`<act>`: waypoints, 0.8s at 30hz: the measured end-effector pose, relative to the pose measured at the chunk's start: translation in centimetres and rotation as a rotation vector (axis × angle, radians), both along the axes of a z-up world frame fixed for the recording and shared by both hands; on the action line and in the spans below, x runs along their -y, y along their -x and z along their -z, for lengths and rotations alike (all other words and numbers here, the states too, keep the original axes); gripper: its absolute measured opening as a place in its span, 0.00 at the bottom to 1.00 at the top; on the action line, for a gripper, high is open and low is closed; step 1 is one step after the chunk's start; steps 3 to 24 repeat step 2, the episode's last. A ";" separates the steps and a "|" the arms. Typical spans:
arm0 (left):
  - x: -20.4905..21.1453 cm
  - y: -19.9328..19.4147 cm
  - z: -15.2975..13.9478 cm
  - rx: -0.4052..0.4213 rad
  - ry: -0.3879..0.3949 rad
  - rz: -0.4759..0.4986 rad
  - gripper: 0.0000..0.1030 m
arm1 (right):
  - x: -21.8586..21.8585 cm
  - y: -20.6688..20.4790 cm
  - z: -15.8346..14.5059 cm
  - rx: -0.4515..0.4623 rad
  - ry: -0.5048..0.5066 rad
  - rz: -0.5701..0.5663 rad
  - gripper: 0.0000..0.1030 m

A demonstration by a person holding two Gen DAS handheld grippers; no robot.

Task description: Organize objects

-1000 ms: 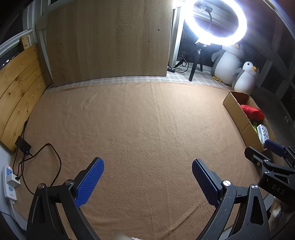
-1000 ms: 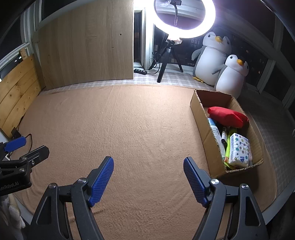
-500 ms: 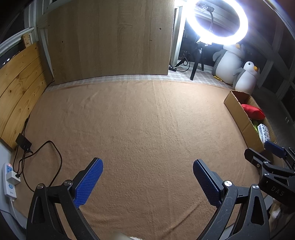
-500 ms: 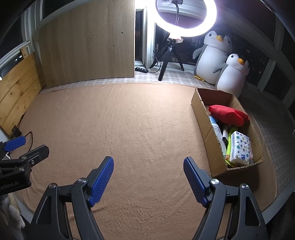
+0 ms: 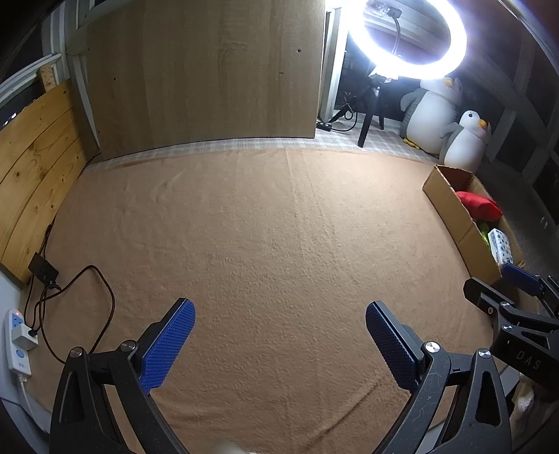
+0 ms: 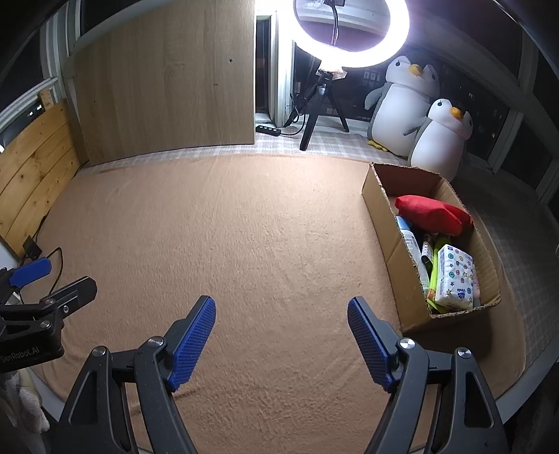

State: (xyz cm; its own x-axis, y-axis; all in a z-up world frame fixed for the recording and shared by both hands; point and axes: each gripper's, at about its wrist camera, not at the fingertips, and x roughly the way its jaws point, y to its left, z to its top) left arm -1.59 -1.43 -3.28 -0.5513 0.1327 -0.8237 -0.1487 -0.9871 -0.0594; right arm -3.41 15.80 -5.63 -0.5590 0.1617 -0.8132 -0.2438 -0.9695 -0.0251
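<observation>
A cardboard box [image 6: 380, 209] stands on the tan blanket [image 6: 262, 227] at the right. Inside it lie a red pouch [image 6: 433, 213], a patterned tissue pack [image 6: 454, 277], a white-blue tube [image 6: 411, 244] and yellow-green items. My right gripper [image 6: 281, 307] hovers open over bare blanket, left of the box, nothing between its blue pads. My left gripper [image 5: 279, 312] is open too, over bare blanket, with nothing in it. In the left wrist view the box [image 5: 450, 206] sits far right, and the right gripper's fingers [image 5: 517, 276] show at the right edge.
Two plush penguins [image 6: 408, 101] and a ring light on a tripod [image 6: 349, 31] stand behind the box. A wooden board [image 5: 209, 70] leans at the back. A power strip [image 5: 17, 342] and black cables [image 5: 80, 297] lie at the blanket's left edge beside wooden planks [image 5: 31, 157].
</observation>
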 end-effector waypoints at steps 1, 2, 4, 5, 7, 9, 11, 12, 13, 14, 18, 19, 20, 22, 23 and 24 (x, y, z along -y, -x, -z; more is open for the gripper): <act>0.0 0.1 0.1 0.004 -0.001 0.000 0.97 | -0.1 0.0 0.1 0.001 0.001 0.001 0.72; 0.0 0.1 0.3 0.009 0.000 -0.001 0.97 | -0.2 0.0 0.3 0.004 0.002 0.003 0.72; 0.0 0.1 0.3 0.009 0.000 -0.001 0.97 | -0.2 0.0 0.3 0.004 0.002 0.003 0.72; 0.0 0.1 0.3 0.009 0.000 -0.001 0.97 | -0.2 0.0 0.3 0.004 0.002 0.003 0.72; 0.0 0.1 0.3 0.009 0.000 -0.001 0.97 | -0.2 0.0 0.3 0.004 0.002 0.003 0.72; 0.0 0.1 0.3 0.009 0.000 -0.001 0.97 | -0.2 0.0 0.3 0.004 0.002 0.003 0.72; 0.0 0.1 0.3 0.009 0.000 -0.001 0.97 | -0.2 0.0 0.3 0.004 0.002 0.003 0.72; 0.0 0.1 0.3 0.009 0.000 -0.001 0.97 | -0.2 0.0 0.3 0.004 0.002 0.003 0.72; 0.0 0.1 0.3 0.009 0.000 -0.001 0.97 | -0.2 0.0 0.3 0.004 0.002 0.003 0.72; 0.0 0.1 0.3 0.009 0.000 -0.001 0.97 | -0.2 0.0 0.3 0.004 0.002 0.003 0.72; 0.0 0.1 0.3 0.009 0.000 -0.001 0.97 | -0.2 0.0 0.3 0.004 0.002 0.003 0.72; 0.0 0.1 0.3 0.009 0.000 -0.001 0.97 | -0.2 0.0 0.3 0.004 0.002 0.003 0.72; 0.0 0.1 0.3 0.009 0.000 -0.001 0.97 | -0.2 0.0 0.3 0.004 0.002 0.003 0.72; 0.0 0.1 0.3 0.009 0.000 -0.001 0.97 | -0.2 0.0 0.3 0.004 0.002 0.003 0.72; 0.0 0.1 0.3 0.009 0.000 -0.001 0.97 | -0.2 0.0 0.3 0.004 0.002 0.003 0.72; 0.0 0.1 0.3 0.009 0.000 -0.001 0.97 | -0.2 0.0 0.3 0.004 0.002 0.003 0.72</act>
